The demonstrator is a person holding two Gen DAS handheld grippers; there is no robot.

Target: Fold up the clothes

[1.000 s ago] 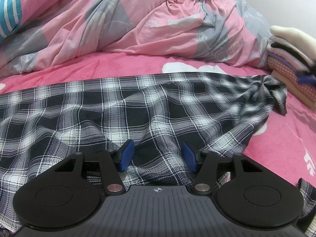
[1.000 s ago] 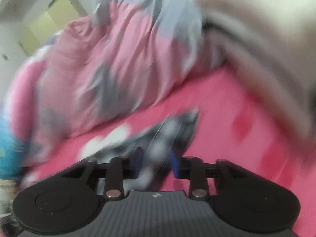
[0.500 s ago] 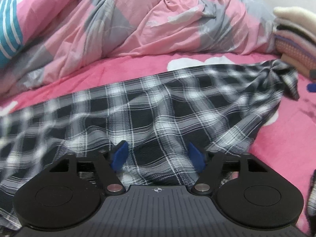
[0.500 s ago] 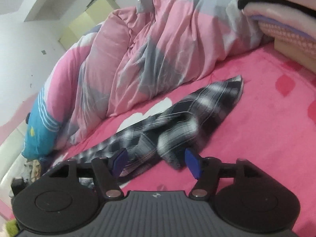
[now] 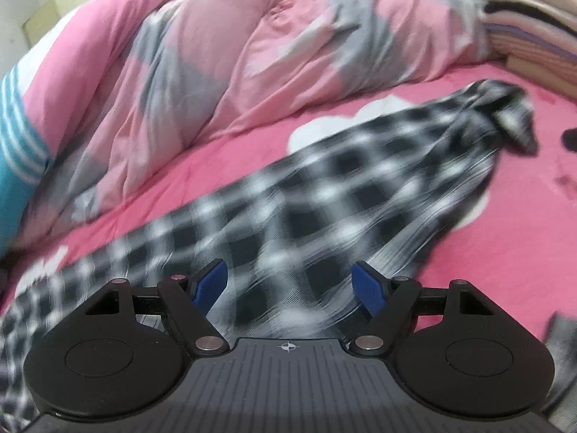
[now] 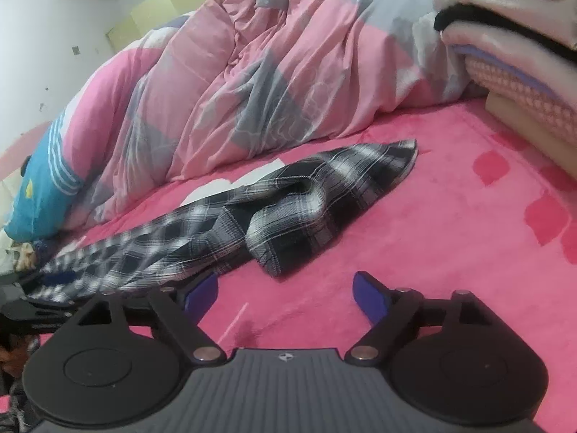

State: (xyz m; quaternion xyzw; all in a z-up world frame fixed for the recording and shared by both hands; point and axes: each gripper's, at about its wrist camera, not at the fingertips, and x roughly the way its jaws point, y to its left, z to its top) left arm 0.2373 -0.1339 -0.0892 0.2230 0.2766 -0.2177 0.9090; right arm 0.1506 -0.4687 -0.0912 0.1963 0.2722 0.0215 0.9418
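Bare pink bed [image 6: 450, 223] is seen right of the plaid garment [image 6: 306, 209], bounded upper right by stacked clothes [image 6: 523, 83]. The right gripper [image 6: 285, 290] is held over the bare bed, fingers spread and empty. The left gripper [image 5: 290, 283] is held over the plaid, likewise spread.

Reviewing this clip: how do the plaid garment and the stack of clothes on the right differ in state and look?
The plaid garment lies loose and rumpled, spread low along the pink bed; the stack of clothes is neatly folded and piled high. The garment is black-and-white check; the stack shows cream, black and pink layers. Both rest on the bed, and neither is gripped.
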